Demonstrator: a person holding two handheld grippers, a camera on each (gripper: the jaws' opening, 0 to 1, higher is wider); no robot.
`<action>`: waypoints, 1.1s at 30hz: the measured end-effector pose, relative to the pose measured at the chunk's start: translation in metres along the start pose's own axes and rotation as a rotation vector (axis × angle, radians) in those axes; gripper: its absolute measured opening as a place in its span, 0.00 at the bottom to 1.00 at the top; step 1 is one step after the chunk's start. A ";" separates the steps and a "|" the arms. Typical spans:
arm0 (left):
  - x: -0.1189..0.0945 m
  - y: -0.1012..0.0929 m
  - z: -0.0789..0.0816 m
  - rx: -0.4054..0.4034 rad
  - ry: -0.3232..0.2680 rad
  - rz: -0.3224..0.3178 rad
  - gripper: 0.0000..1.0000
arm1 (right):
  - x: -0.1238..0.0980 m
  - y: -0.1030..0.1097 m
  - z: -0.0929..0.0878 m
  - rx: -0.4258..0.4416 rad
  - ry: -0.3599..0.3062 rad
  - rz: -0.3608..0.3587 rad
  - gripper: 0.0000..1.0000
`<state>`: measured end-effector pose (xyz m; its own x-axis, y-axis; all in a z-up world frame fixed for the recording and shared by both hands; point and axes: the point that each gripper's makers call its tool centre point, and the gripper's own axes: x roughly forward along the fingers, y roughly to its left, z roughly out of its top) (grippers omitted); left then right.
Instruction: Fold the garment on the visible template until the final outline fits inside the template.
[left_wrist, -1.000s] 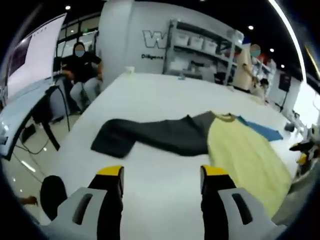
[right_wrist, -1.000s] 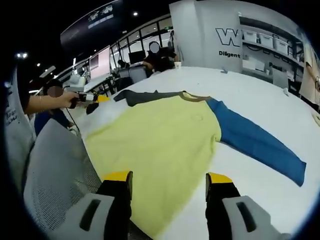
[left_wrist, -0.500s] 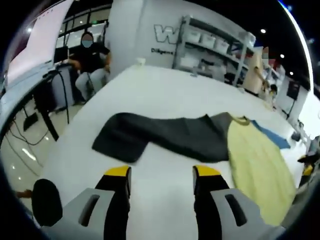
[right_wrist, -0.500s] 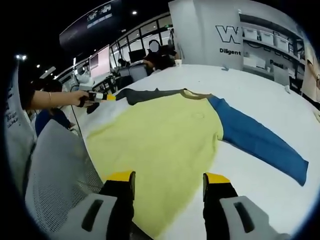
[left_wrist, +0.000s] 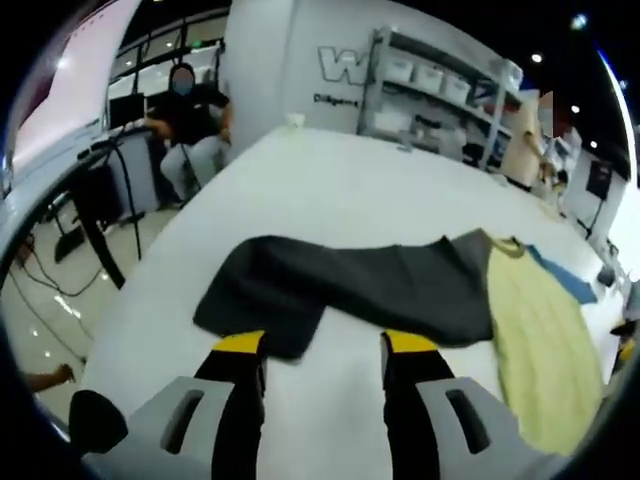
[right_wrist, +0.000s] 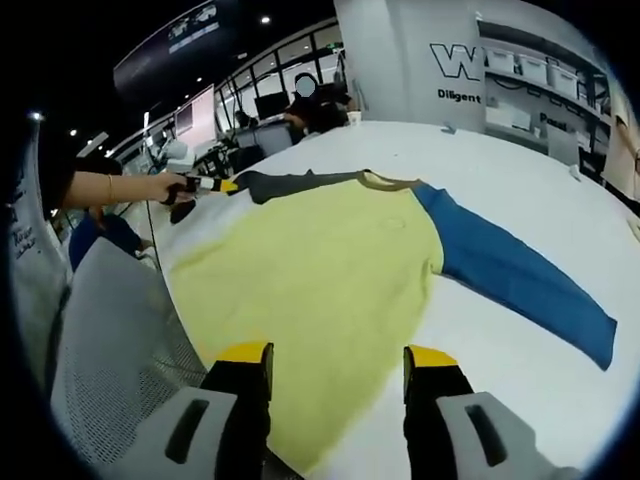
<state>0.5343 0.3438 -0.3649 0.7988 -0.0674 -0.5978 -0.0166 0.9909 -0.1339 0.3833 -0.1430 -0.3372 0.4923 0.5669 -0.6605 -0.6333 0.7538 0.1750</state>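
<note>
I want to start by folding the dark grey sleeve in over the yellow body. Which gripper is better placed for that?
Left, probably. The left gripper is open right at the cuff end of the dark grey sleeve. The right gripper is open over the yellow body's hem, nearer the blue sleeve.

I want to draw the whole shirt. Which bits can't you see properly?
- Gray sleeve cuff, left gripper view: its near edge sits behind the left gripper.
- Yellow body hem, right gripper view: hidden behind the right gripper.
- Blue sleeve, left gripper view: mostly behind the yellow body.
</note>
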 end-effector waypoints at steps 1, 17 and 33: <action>0.003 0.002 -0.001 -0.002 0.001 0.004 0.40 | 0.001 0.000 0.000 -0.001 0.002 0.001 0.49; 0.013 0.014 -0.007 0.013 0.036 0.045 0.22 | 0.004 -0.003 -0.001 0.002 0.014 -0.001 0.48; 0.012 0.016 -0.003 0.125 0.025 0.098 0.01 | 0.006 -0.002 0.002 0.013 0.010 0.005 0.45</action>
<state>0.5413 0.3586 -0.3766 0.7816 0.0287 -0.6231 -0.0175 0.9996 0.0241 0.3887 -0.1408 -0.3404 0.4828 0.5673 -0.6671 -0.6281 0.7551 0.1877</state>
